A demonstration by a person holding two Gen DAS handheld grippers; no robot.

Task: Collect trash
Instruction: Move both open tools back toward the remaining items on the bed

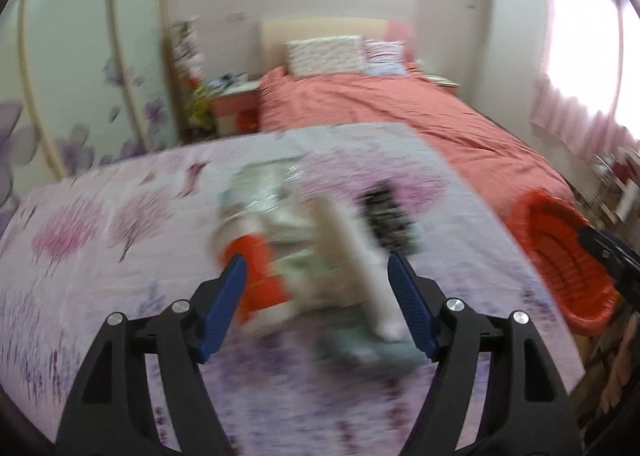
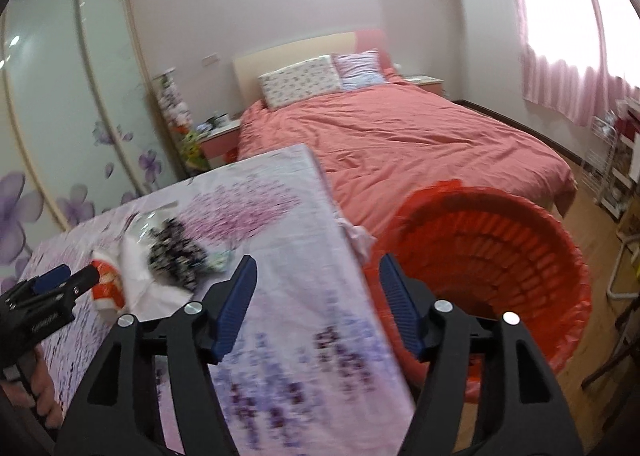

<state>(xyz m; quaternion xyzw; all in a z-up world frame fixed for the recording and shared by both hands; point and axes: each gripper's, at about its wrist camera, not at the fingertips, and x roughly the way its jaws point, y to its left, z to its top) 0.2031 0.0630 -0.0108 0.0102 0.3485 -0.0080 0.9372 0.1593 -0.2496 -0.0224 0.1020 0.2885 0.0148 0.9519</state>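
Observation:
A pile of trash lies on the table with the purple floral cloth point(image 1: 100, 256): an orange and white wrapper point(image 1: 260, 280), a white crumpled piece point(image 1: 352, 256), clear plastic packaging point(image 1: 260, 192) and a black patterned wrapper point(image 1: 388, 220). My left gripper point(image 1: 316, 284) is open, its fingers on either side of the pile. It also shows in the right wrist view point(image 2: 86, 276) by the orange wrapper point(image 2: 107, 288). My right gripper point(image 2: 316, 292) is open and empty over the table's right edge, next to the red bin point(image 2: 488, 268).
The red bin point(image 1: 560, 260) stands off the table's right side, lined with a red bag. Behind it is a bed with a salmon cover point(image 2: 400, 144). A wardrobe point(image 2: 60, 116) stands at the left, a curtained window point(image 2: 580, 36) at the right.

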